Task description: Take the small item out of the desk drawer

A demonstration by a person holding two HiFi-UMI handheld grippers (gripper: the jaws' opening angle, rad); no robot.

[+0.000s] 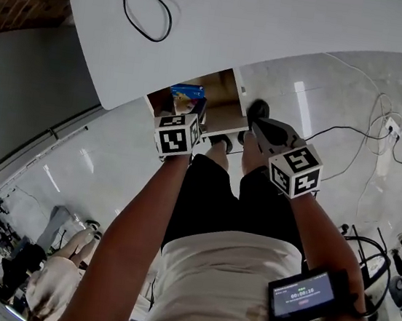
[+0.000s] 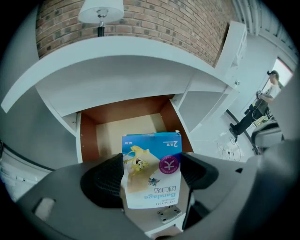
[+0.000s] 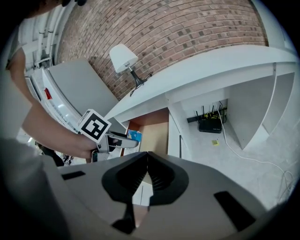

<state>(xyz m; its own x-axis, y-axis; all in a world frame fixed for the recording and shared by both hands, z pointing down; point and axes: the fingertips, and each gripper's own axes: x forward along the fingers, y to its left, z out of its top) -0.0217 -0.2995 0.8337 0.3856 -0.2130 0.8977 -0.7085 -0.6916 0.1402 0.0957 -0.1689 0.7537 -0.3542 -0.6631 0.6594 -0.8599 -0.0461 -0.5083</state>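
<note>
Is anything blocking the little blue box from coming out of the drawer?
Nothing I can see. The left tool grips the bandage box over the open drawer, with open space above it.

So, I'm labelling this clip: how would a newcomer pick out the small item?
Find the white desk, then its open wooden drawer. There the left gripper holds a box between its jaws: blue and cream, printed "Bandage", the only packet there.
</note>
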